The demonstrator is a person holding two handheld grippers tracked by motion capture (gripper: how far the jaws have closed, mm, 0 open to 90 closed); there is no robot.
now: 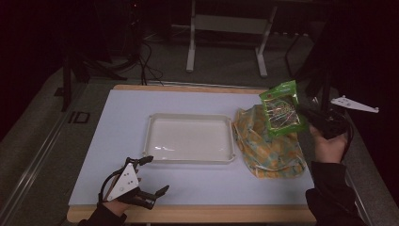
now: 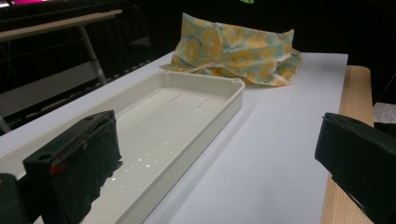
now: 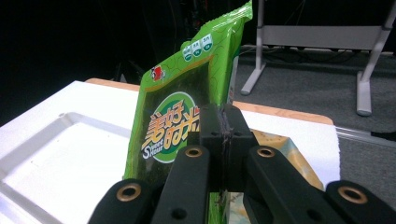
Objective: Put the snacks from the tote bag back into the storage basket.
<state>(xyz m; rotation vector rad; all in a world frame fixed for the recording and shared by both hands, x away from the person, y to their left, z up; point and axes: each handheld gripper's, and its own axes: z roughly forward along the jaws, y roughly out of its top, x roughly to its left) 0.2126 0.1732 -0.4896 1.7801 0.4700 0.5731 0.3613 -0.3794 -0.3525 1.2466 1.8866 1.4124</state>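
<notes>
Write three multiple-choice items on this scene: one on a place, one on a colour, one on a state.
1. Where does the patterned cloth bag lie?
A. in the tray
B. on the table right of the tray
C. on the floor

2. What colour is the packet?
A. green
B. red
C. blue

3. How do the left tongs stand?
A. shut on the packet
B. shut on the tray
C. open, holding nothing

Key: 1 B, the bag rests beside the white tray. 2 A, the right tongs pinch a green wrapper. 3 C, their jaws stand apart over the mat.
</notes>
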